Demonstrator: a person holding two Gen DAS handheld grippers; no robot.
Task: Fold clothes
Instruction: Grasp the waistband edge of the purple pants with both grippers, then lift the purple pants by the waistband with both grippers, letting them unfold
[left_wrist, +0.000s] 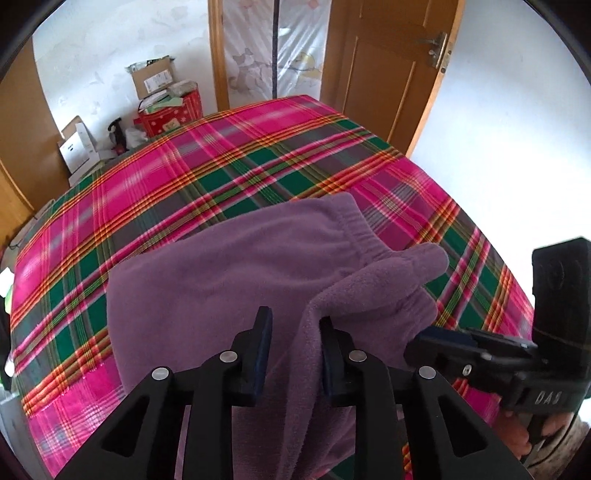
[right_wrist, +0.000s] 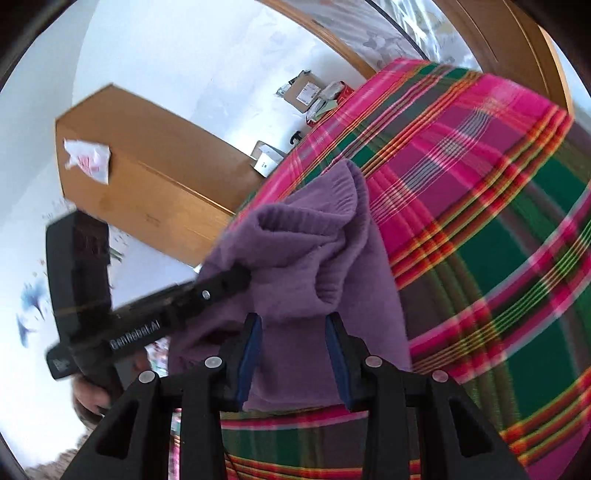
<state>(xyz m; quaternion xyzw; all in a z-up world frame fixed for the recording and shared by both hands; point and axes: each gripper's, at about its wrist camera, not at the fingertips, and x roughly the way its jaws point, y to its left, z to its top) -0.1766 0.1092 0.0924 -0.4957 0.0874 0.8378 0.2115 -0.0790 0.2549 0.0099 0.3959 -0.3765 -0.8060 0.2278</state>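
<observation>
A purple fleece garment (left_wrist: 229, 273) with an elastic waistband lies on the plaid bedspread (left_wrist: 184, 173). My left gripper (left_wrist: 293, 321) stands open over its near edge, with a raised fold of fleece between the jaws. My right gripper (right_wrist: 293, 325) is also open with purple fleece (right_wrist: 295, 258) between its jaws. The right gripper shows in the left wrist view (left_wrist: 424, 341) at the right, its tip against the fleece. The left gripper shows in the right wrist view (right_wrist: 236, 280), its tip against the fleece.
Cardboard boxes (left_wrist: 155, 79) and a red bag (left_wrist: 173, 114) stand beyond the bed's far left edge. A wooden door (left_wrist: 391, 74) is at the back right. A wooden cabinet (right_wrist: 147, 177) stands to the left in the right wrist view.
</observation>
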